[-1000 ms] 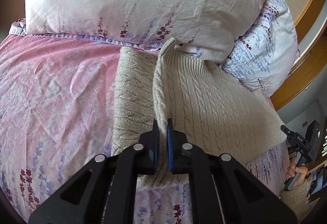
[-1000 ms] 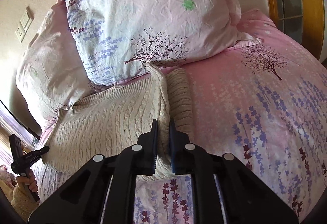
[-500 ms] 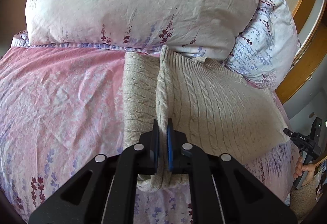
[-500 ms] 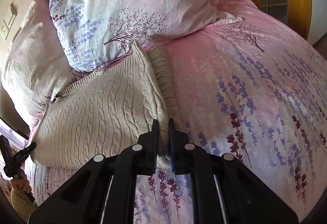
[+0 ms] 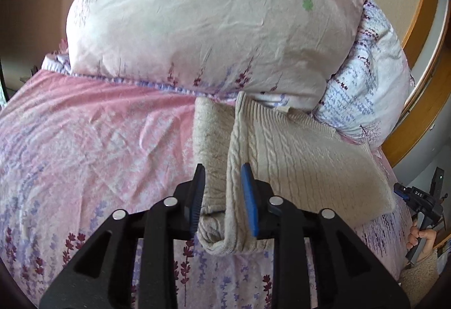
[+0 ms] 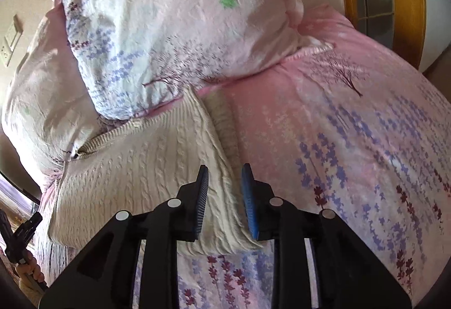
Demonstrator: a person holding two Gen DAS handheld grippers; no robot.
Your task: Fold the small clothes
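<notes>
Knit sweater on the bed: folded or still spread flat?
Partly folded. The cream knit sweater has one side turned over onto itself, a doubled edge running between the left gripper's open jaws, on the pink bedspread.

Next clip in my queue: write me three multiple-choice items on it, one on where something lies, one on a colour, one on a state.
1. Where does the sweater lie?
A. on the pink bedspread, its far end at the pillows
B. on a wooden floor
C. inside a basket

2. What colour is the sweater?
A. navy
B. cream
C. red

3. How do the jaws of the left gripper stand?
A. shut flat together
B. apart, with the sweater's folded edge between them
C. out of view

Answers: 1 A, floral bedding surrounds the sweater; 2 B, the cable knit is pale cream; 3 B, cloth fills the gap between the pads.
</notes>
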